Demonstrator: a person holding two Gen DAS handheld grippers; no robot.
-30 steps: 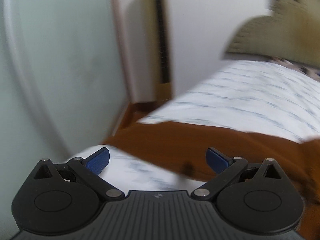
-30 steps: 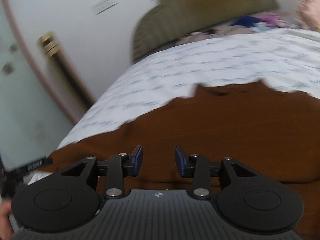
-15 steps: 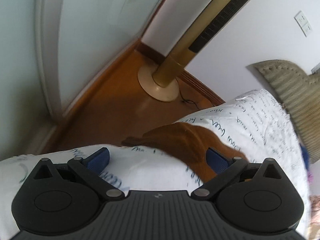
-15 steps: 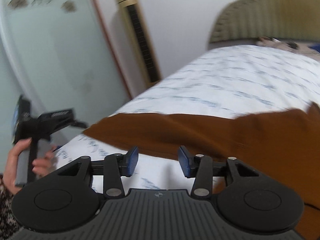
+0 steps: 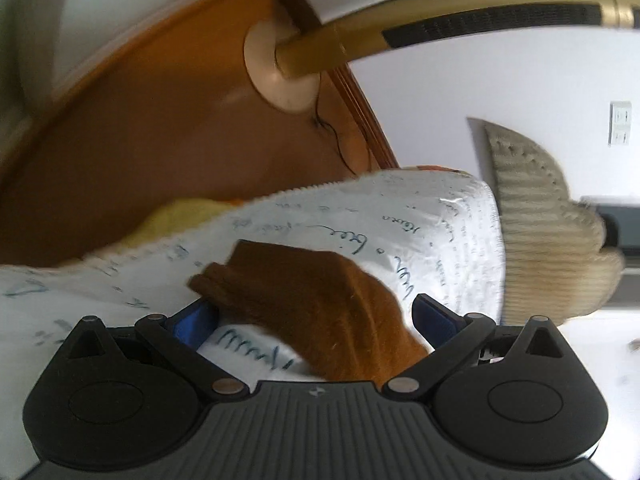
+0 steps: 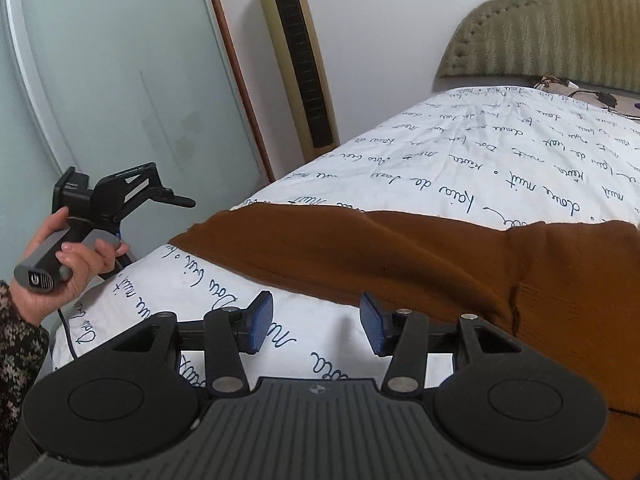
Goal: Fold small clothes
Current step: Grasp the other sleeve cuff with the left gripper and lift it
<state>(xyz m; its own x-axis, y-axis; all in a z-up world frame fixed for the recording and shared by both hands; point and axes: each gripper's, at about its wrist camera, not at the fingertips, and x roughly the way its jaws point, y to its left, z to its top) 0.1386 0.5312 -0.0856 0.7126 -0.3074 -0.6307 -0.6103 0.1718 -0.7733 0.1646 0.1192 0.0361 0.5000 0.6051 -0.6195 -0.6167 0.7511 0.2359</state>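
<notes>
Garment: a brown knit garment lies spread on the bed, over a white sheet printed with handwriting; one end runs out toward the bed's corner, the rest goes off the right edge of the right wrist view
Left gripper: the left gripper has its blue fingers wide apart, with the garment's narrow end, likely a sleeve cuff, lying between them; nothing is pinched, though the left pad looks to be touching the cuff's edge
Right gripper: the right gripper has its fingers apart over bare sheet, just short of the garment's near hem, holding nothing
Person: a left hand grips the other tool's handle at the bed's corner
Handling: judged soft, limp and light; it should drape and sag when lifted and drag on the sheet, not slide. A thin pinch may catch the sheet too
Where to hold: the thicker cuff for the left, the hem edge for the right, taking a good fold of cloth
Hard to tell: the garment's kind and full outline, since its right part is cut off; the left view is tilted and blurred; a yellow cloth peeks from under the sheet's edge, unclear what
Surroundings: a gold tower fan and a padded headboard
</notes>
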